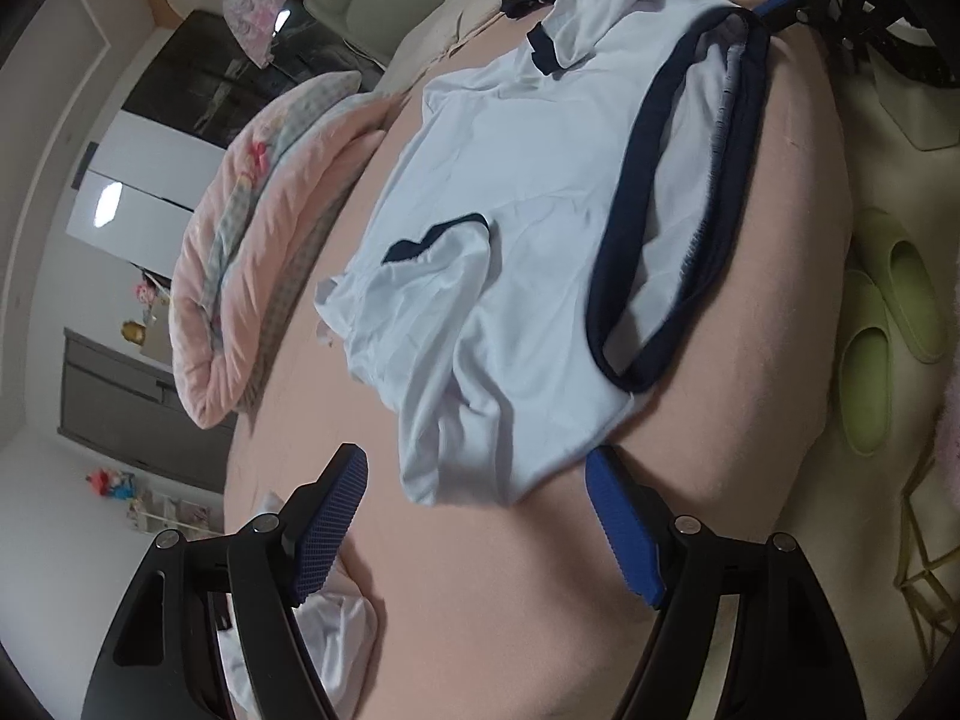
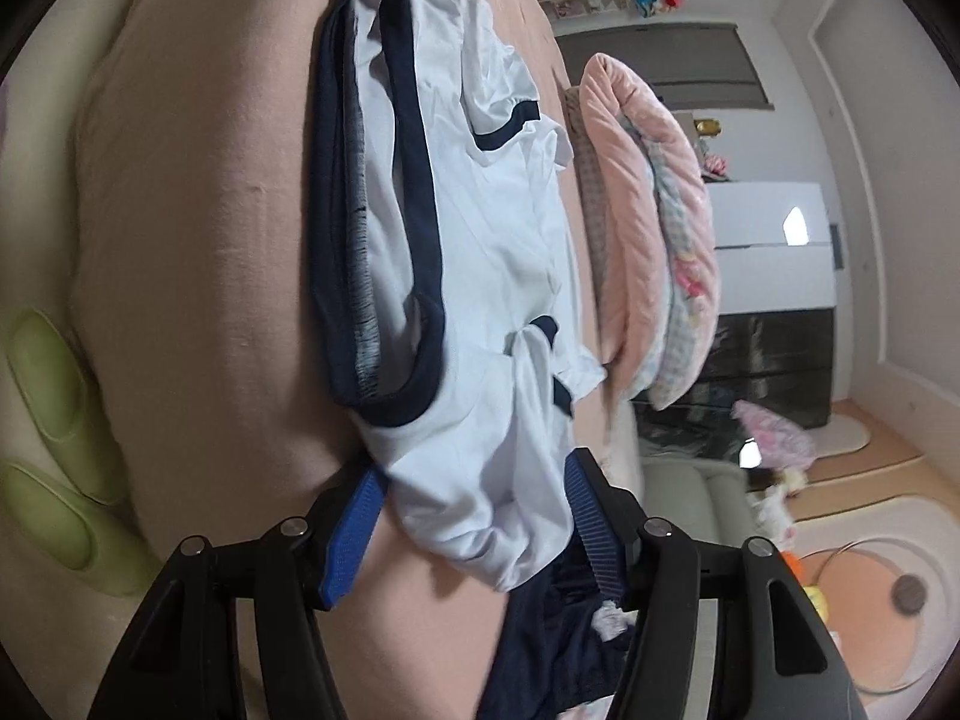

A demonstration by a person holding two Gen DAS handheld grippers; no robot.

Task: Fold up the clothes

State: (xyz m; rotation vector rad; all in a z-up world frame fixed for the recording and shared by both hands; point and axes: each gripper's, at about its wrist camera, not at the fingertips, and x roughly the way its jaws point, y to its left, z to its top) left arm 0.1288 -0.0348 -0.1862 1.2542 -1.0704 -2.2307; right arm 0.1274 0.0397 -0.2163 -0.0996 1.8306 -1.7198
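A white shirt (image 1: 528, 192) with navy trim lies spread along the pink bed sheet (image 1: 510, 600). In the left wrist view my left gripper (image 1: 477, 468) stands open at one end of it, with the bunched hem lying between the blue pads and not pinched. The right wrist view shows the shirt (image 2: 498, 252) from its other end. There my right gripper (image 2: 474, 480) is open around that crumpled end, which rests on the sheet (image 2: 210, 240) and fills the gap. One of the right gripper's blue fingers (image 1: 780, 0) shows at the far end in the left wrist view.
A folded pink quilt (image 1: 252, 264) (image 2: 636, 240) lies along the bed beside the shirt. A navy garment (image 2: 540, 630) sits under my right gripper, and white cloth (image 1: 336, 630) under my left. Green slippers (image 1: 882, 324) (image 2: 54, 420) stand on the floor past the bed's edge.
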